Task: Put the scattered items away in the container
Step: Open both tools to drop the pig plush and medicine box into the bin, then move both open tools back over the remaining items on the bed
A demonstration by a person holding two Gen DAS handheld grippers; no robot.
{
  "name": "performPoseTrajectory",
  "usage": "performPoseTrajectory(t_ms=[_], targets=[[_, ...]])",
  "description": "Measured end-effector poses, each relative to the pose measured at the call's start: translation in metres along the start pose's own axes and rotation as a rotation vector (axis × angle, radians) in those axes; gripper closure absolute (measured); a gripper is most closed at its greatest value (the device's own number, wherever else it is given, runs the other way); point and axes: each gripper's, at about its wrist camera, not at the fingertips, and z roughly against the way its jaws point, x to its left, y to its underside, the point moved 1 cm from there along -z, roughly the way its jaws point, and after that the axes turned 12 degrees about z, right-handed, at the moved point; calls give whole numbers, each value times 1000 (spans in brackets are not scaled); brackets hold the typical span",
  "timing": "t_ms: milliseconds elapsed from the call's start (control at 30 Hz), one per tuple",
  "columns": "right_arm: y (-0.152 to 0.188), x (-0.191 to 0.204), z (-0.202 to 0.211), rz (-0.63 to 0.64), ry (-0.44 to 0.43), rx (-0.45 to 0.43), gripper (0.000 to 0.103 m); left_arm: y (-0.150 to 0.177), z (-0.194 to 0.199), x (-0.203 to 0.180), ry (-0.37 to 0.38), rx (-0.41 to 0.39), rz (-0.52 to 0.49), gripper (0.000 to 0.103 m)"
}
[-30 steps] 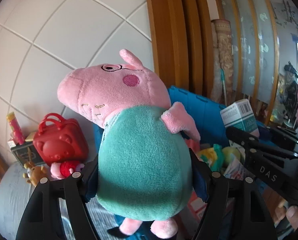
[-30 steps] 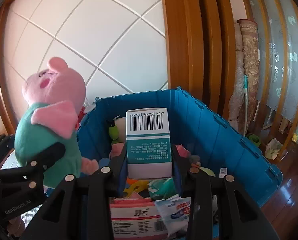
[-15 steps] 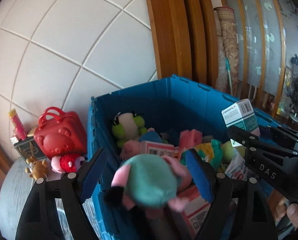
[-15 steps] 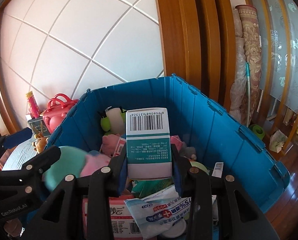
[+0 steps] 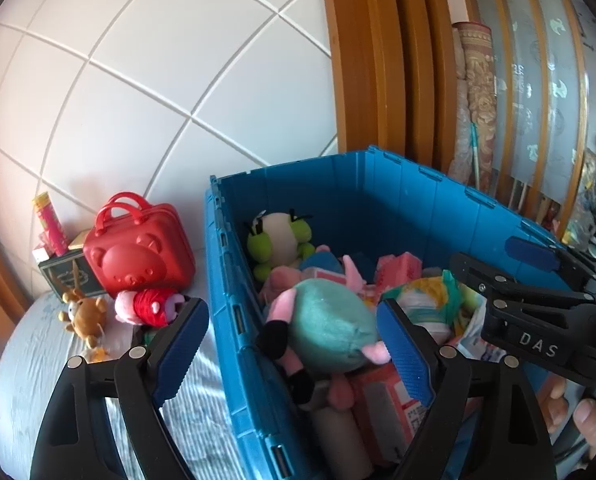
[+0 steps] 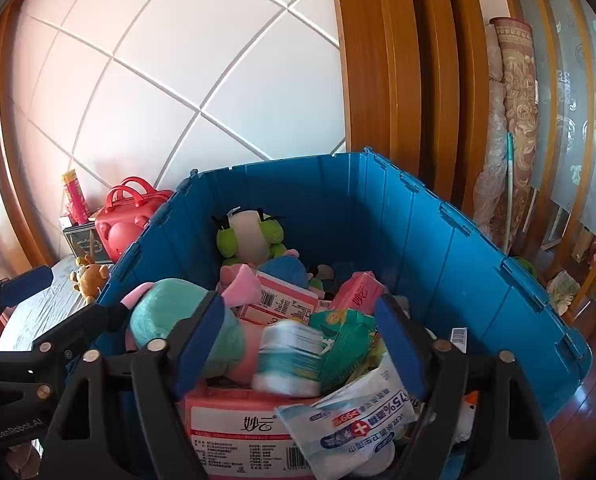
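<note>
1. The pink plush pig in a teal dress (image 5: 330, 330) is seen lying inside the blue plastic crate (image 5: 378, 200), near-left corner.
2. A blurred white-and-teal carton (image 6: 290, 360) is seen beside it.
3. Left gripper (image 5: 294, 348) and right gripper (image 6: 298, 344) are both spread wide, nothing gripped.

The left gripper (image 5: 294, 344) has spread its fingers; the pig plush (image 5: 326, 332), formerly clamped upright between them, lies below in the blue crate (image 5: 378, 200). The right gripper (image 6: 298, 340) has likewise released the teal-and-white carton (image 6: 290, 356), now blurred beneath its fingers.
</note>
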Motion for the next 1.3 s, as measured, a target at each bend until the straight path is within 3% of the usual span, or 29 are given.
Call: performPoseTrajectory(t_ms=[200, 267, 300, 600, 700, 933, 1300], targets=[[0, 13, 3, 17, -10, 4, 22, 3, 6, 15, -9, -6, 21, 16], [0, 17, 4, 20, -10, 3, 11, 4, 8, 20, -14, -7, 29, 16], [0, 19, 5, 22, -7, 2, 0, 5, 10, 23, -17, -9, 33, 16], [-10, 52, 9, 36, -7, -21, 0, 10, 31, 67, -62, -75, 76, 1], [-17, 76, 11, 54, -19, -34, 0, 11, 36, 90, -81, -88, 87, 1], [-38, 153, 9, 119, -42, -46, 0, 9, 41, 172, -112, -71, 148, 1], [-60, 295, -19, 169, -97, -35, 0, 27, 39, 333, -208, -17, 221, 1]])
